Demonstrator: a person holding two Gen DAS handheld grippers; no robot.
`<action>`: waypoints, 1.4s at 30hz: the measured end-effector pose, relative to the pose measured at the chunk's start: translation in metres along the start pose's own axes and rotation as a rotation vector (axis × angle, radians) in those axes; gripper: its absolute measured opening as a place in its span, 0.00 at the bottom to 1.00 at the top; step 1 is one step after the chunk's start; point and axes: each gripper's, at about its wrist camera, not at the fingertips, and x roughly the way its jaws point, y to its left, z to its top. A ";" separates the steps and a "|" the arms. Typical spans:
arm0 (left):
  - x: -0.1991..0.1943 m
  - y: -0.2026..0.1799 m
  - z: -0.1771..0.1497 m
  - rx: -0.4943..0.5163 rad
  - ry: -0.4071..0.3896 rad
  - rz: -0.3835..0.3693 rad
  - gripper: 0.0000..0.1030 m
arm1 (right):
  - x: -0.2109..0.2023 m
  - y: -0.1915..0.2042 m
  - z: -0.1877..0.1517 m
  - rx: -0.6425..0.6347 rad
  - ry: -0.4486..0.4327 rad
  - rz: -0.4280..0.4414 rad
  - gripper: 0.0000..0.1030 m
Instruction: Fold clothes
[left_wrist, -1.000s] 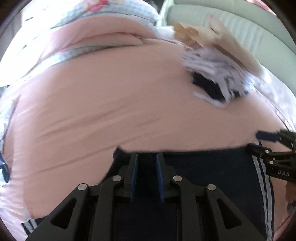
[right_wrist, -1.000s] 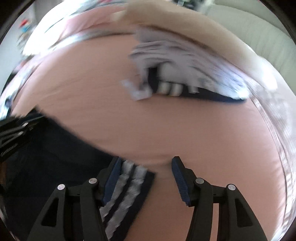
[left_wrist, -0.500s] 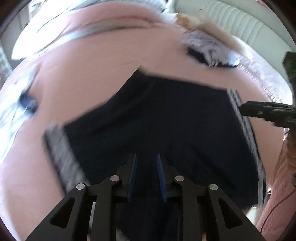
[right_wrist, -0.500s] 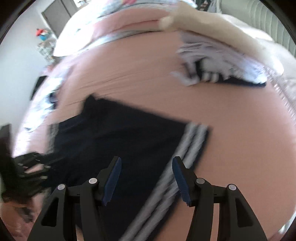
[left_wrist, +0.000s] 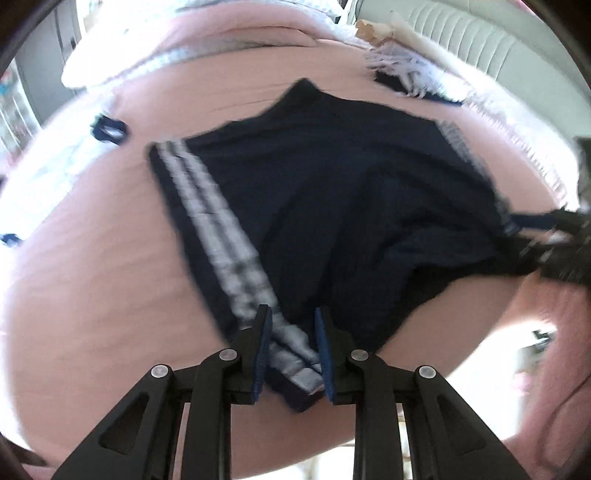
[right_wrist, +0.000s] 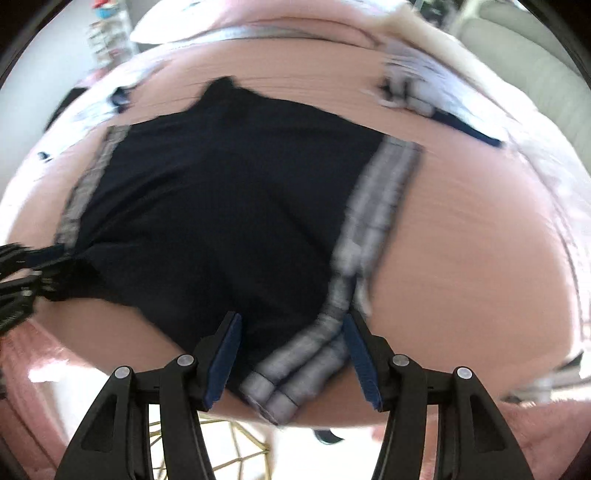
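Note:
Dark navy shorts (left_wrist: 351, 206) with white side stripes lie spread flat on the pink bed sheet (left_wrist: 92, 277). My left gripper (left_wrist: 291, 321) stands over their near left corner. Its jaws are opening, and the striped corner lies between them, no longer squeezed. In the right wrist view the same shorts (right_wrist: 221, 206) fill the middle. My right gripper (right_wrist: 291, 325) is open wide over the near right corner, with the bunched striped edge loose between its fingers. Each gripper also shows at the far side of the other's view, against the shorts' edge: right gripper (left_wrist: 554, 236), left gripper (right_wrist: 22, 273).
A pile of pale and dark clothes (left_wrist: 406, 77) lies at the far right of the bed, by a padded pale headboard (left_wrist: 480, 48). A pink duvet (left_wrist: 240, 40) is heaped at the back. A small dark item (left_wrist: 109, 129) lies far left. The bed's near edge and floor are just below the grippers.
Both grippers drew back toward the bed's near edge, and the shorts now lie spread out ahead of them. The left jaws have widened around the striped corner.

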 end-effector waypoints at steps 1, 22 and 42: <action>-0.003 0.003 -0.002 -0.014 -0.008 0.007 0.30 | 0.002 -0.008 -0.003 0.024 0.003 -0.022 0.55; -0.028 0.031 -0.037 -0.392 -0.020 -0.112 0.34 | -0.007 -0.045 -0.013 0.211 -0.017 -0.040 0.58; -0.031 0.045 -0.047 -0.435 0.000 -0.211 0.08 | -0.001 -0.039 -0.010 0.219 -0.002 0.099 0.03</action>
